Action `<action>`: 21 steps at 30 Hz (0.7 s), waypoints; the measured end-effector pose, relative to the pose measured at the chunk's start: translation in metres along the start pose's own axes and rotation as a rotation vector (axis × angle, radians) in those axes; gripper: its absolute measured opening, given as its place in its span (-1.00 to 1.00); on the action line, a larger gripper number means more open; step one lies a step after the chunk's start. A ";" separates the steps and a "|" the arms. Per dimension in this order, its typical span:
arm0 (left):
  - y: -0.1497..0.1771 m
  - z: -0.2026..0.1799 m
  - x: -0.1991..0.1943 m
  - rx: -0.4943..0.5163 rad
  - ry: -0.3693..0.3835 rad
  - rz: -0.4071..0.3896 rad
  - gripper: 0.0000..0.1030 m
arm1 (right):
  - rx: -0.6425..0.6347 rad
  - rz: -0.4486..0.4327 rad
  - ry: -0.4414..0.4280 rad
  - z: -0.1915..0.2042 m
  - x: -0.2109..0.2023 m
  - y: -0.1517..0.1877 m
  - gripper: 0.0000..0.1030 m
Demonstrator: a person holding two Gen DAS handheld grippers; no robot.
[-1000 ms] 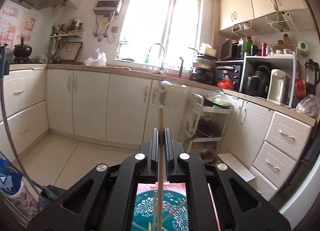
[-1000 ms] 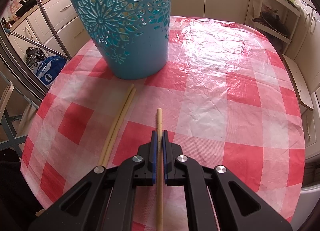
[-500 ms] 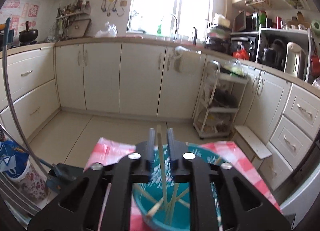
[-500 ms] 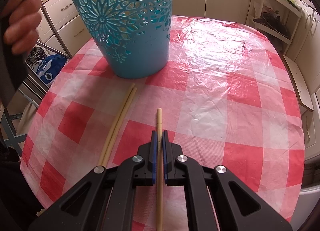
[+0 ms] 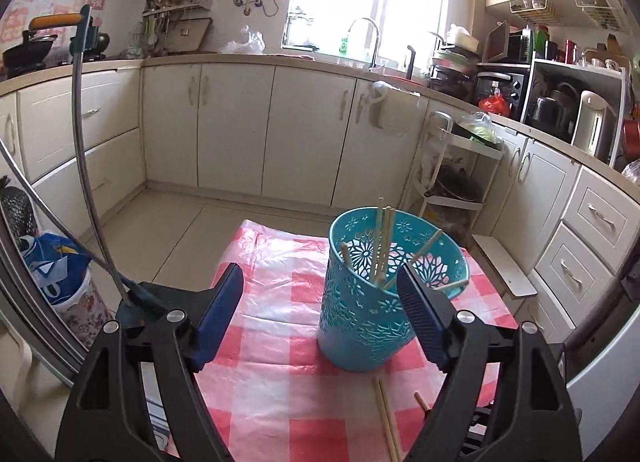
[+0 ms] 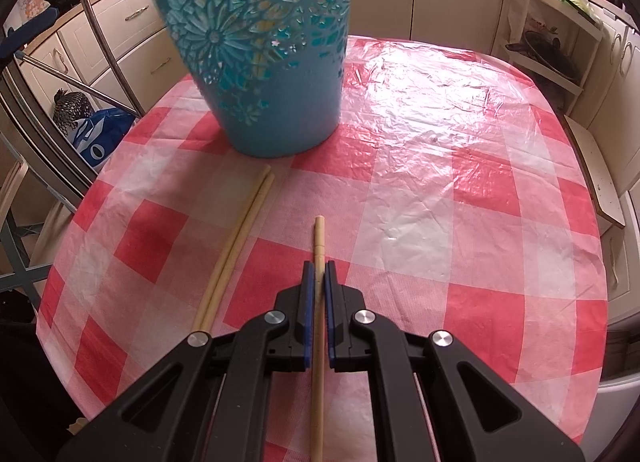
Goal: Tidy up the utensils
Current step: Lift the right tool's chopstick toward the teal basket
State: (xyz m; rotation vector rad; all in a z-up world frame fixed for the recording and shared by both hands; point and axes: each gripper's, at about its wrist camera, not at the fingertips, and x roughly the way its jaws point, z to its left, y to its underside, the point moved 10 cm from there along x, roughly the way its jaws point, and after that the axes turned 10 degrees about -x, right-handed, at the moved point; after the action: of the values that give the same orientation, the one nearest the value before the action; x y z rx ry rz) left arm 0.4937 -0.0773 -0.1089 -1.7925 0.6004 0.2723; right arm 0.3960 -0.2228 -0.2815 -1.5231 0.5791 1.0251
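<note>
Chopstick (image 5: 385,240) now inside basket (image 5: 362,326)

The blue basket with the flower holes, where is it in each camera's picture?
Left wrist view: the blue basket stands right of the middle, on the checked tablecloth, with chopsticks poking out.
Right wrist view: the same basket fills the top, left of the middle, and looks blurred.
Shared landmark: the pair of loose chopsticks lying on the cloth by the basket's base.
</note>
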 end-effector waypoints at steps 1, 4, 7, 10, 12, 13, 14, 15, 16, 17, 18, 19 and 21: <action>0.000 0.004 0.000 -0.007 -0.006 -0.001 0.46 | 0.002 0.000 0.004 0.000 0.000 0.000 -0.89; -0.002 0.013 0.006 -0.063 -0.004 0.017 0.46 | 0.008 -0.001 0.003 0.000 0.000 -0.001 -0.89; -0.003 0.023 0.009 -0.099 -0.009 0.027 0.46 | 0.027 -0.001 -0.013 -0.001 0.000 -0.001 -0.89; -0.004 0.028 0.010 -0.118 -0.013 0.027 0.47 | 0.053 -0.010 -0.043 -0.003 -0.003 -0.002 -0.89; -0.004 0.031 0.011 -0.124 -0.020 0.027 0.49 | 0.078 -0.026 -0.070 -0.005 -0.009 -0.003 -0.89; -0.004 0.032 0.012 -0.128 -0.025 0.030 0.51 | 0.093 -0.037 -0.084 -0.006 -0.012 -0.005 -0.89; -0.003 0.034 0.013 -0.133 -0.029 0.034 0.52 | 0.105 -0.048 -0.096 -0.008 -0.015 -0.006 -0.89; -0.003 0.034 0.014 -0.139 -0.032 0.039 0.52 | 0.122 -0.061 -0.113 -0.009 -0.018 -0.008 -0.89; -0.003 0.035 0.015 -0.144 -0.033 0.044 0.53 | 0.135 -0.070 -0.128 -0.010 -0.020 -0.010 -0.89; -0.002 0.035 0.016 -0.149 -0.034 0.049 0.53 | 0.153 -0.080 -0.148 -0.011 -0.022 -0.011 -0.89; -0.001 0.035 0.017 -0.154 -0.034 0.056 0.53 | 0.166 -0.089 -0.166 -0.011 -0.023 -0.012 -0.89; -0.001 0.036 0.018 -0.156 -0.034 0.059 0.53 | 0.177 -0.098 -0.180 -0.012 -0.025 -0.012 -0.89; 0.000 0.035 0.018 -0.154 -0.033 0.062 0.53 | 0.193 -0.116 -0.206 -0.009 -0.029 -0.014 -0.89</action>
State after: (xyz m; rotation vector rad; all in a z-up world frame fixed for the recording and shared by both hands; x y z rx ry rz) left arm 0.5132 -0.0490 -0.1285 -1.9155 0.6265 0.3994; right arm 0.3955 -0.2340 -0.2500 -1.2502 0.4272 0.9927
